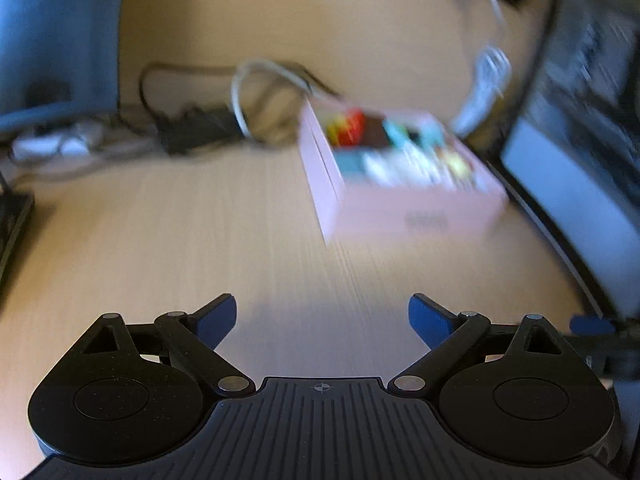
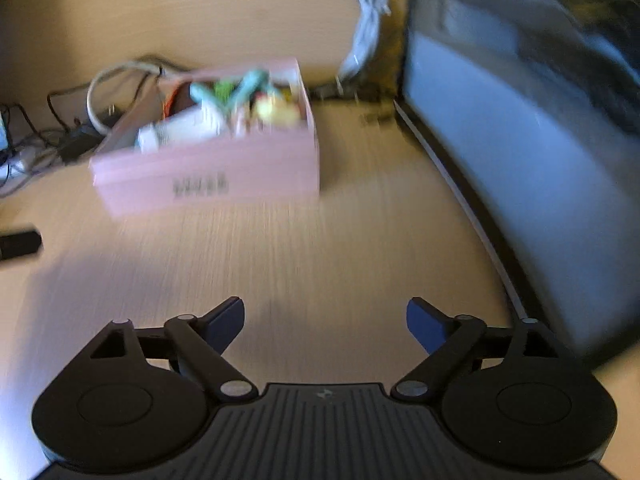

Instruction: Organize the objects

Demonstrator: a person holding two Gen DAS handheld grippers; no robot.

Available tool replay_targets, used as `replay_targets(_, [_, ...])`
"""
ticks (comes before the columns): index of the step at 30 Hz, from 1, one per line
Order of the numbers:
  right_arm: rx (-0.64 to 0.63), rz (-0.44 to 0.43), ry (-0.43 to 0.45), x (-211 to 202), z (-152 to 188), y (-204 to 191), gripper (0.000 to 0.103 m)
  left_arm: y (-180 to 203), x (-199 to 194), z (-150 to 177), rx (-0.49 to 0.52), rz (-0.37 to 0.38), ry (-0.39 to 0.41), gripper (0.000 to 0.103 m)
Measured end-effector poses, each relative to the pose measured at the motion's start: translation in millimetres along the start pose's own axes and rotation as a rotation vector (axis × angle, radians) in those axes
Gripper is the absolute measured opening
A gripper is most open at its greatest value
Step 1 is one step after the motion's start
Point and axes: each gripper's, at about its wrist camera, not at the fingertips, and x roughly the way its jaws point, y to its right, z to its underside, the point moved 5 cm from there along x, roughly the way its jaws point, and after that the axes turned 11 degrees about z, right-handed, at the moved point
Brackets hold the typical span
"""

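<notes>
A pink open box point(image 1: 404, 204) stands on the light wooden desk, packed with several small colourful items, all blurred. In the right wrist view the same pink box point(image 2: 208, 176) sits left of centre, a barcode label on its near side. My left gripper point(image 1: 322, 320) hangs open over bare desk, well short of the box, nothing between its blue pads. My right gripper point(image 2: 325, 322) is open too, over bare desk in front of the box, and holds nothing.
A dark monitor point(image 2: 520, 152) stands along the right side. White cable point(image 2: 366, 28) hangs behind the box. Black adapter and tangled cords point(image 1: 192, 128) lie at the back left. A small black object point(image 2: 18, 244) lies at the left edge.
</notes>
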Motion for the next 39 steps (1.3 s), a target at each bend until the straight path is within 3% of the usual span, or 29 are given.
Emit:
replay_targets(2, [0.002, 0.015, -0.016, -10.5, 20.4, -0.6, 0.092, 6.8, -0.9, 19.2, 0.025, 0.007, -0.028, 0.097])
replay_targets(4, [-0.018, 0.03, -0.006, -19.7, 34.4, -0.9, 0.102, 9.6, 1.0, 33.1, 0.014, -0.006, -0.068, 0.097])
replay_targets(8, [-0.089, 0.004, 0.028, -24.6, 47.8, -2.2, 0.103, 9.7, 4.4, 48.1, -0.012, -0.091, -0.073, 0.096])
replay_targets(13, [-0.115, -0.05, 0.055, -16.1, 53.5, -2.8, 0.103, 24.5, 8.4, 58.0, 0.047, -0.133, -0.007, 0.096])
replay_targets(18, [-0.154, -0.045, 0.134, -5.7, 39.7, -4.9, 0.103, 28.2, 25.8, 52.7, 0.053, -0.186, 0.067, 0.096])
replay_targets(22, [-0.091, -0.101, 0.101, 13.6, 24.6, -0.8, 0.103, 28.1, 40.4, 43.6, 0.044, -0.198, 0.095, 0.096])
replay_targets(28, [-0.084, -0.119, 0.173, 27.1, 12.6, -7.8, 0.103, 24.6, 53.7, 32.7, 0.055, -0.209, 0.09, 0.098])
replay_targets(39, [-0.076, -0.115, 0.189, 27.5, 12.1, -10.9, 0.103, 24.6, 57.7, 28.9, 0.045, -0.218, 0.089, 0.099])
